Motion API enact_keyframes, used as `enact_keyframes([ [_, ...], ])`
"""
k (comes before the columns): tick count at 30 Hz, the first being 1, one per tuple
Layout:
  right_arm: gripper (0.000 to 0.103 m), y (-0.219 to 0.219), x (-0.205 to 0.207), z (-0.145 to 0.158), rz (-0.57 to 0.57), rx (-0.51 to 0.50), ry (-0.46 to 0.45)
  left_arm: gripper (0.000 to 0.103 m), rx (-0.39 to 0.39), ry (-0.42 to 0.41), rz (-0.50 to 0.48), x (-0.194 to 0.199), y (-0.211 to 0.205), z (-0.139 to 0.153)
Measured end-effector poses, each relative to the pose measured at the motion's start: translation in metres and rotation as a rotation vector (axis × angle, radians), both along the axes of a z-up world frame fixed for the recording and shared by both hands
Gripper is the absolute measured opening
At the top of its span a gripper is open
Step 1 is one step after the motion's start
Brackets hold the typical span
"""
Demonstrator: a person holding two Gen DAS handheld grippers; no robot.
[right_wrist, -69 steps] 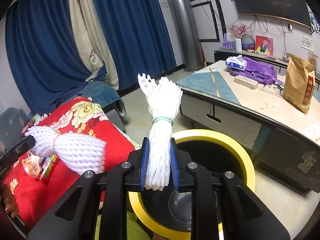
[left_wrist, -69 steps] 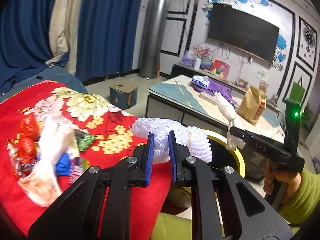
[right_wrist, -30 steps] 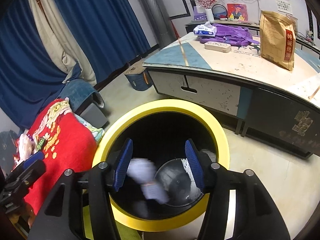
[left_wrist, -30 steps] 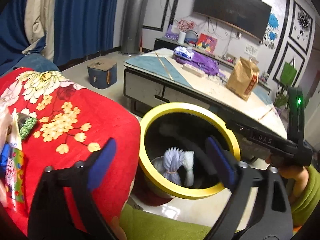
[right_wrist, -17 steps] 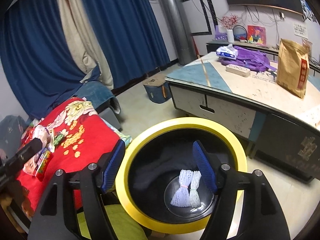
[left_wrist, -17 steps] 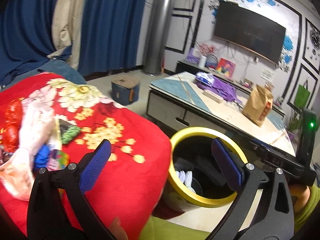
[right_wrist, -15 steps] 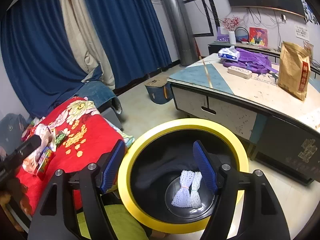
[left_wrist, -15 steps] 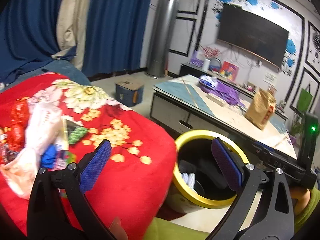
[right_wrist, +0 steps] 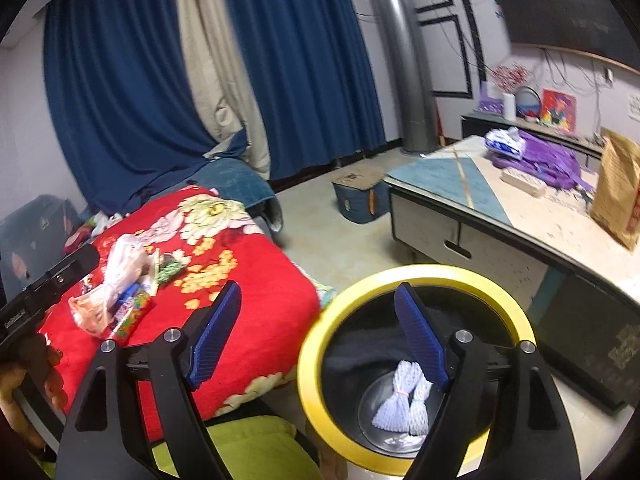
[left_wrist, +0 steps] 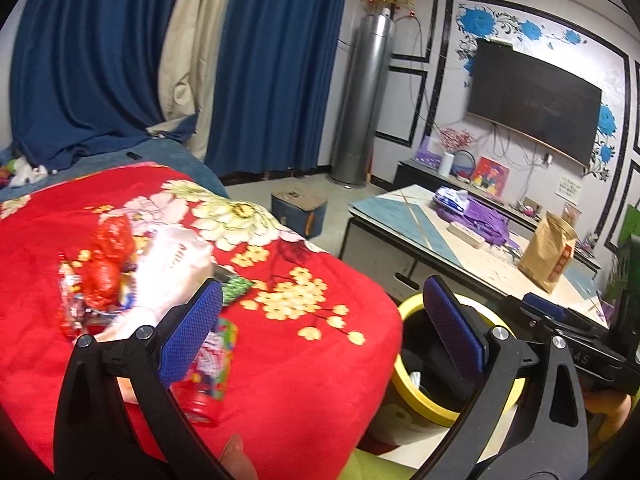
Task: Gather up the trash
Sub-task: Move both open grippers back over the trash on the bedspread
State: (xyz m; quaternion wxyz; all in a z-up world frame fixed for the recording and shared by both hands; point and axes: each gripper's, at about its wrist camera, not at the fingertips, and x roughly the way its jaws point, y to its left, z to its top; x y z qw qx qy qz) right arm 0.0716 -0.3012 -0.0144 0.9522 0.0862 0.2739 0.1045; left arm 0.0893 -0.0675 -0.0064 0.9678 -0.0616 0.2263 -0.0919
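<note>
A yellow-rimmed black bin (right_wrist: 420, 270) stands on the floor beside a red flowered blanket (right_wrist: 256, 280). Two white foam nets (right_wrist: 402, 396) lie at its bottom. My right gripper (right_wrist: 319, 286) hangs over the bin's left rim, its jaws opening with nothing between them. On the blanket lies a trash pile (left_wrist: 172, 264): a white plastic bag, red wrappers (left_wrist: 108, 256) and a colourful packet (left_wrist: 212, 356). My left gripper (left_wrist: 322, 282) is wide open and empty above the blanket, just right of the pile. The bin's rim (left_wrist: 412, 308) shows behind its right finger.
A low table (right_wrist: 480, 192) behind the bin carries a brown paper bag (right_wrist: 618, 188) and a purple bag (right_wrist: 548, 164). A blue box (right_wrist: 358, 196) sits on the floor. Blue curtains and a silver column stand at the back. Green fabric (right_wrist: 248, 448) lies below the grippers.
Both grippers let go of their foam nets, which dropped into the bin. Both then rose and swung left toward the blanket, and the right jaws spread wider.
</note>
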Motion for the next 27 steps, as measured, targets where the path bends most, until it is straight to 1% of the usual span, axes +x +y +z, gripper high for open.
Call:
enact_keyframes([
  [11, 0.080, 0.064, 0.007, 0.016, 0.146, -0.013, -0.018, 0.092, -0.012, -0.012, 0.135, -0.012, 0.045, 0.008],
  [18, 0.081, 0.104, 0.008, 0.020, 0.231, -0.031, -0.021, 0.092, -0.013, -0.012, 0.195, -0.020, 0.072, 0.010],
  [20, 0.081, 0.115, 0.009, 0.019, 0.253, -0.041, -0.018, 0.092, -0.013, -0.008, 0.210, -0.022, 0.078, 0.010],
  [27, 0.081, 0.148, 0.014, 0.015, 0.322, -0.064, 0.006, 0.092, -0.057, 0.032, 0.277, -0.026, 0.115, 0.004],
])
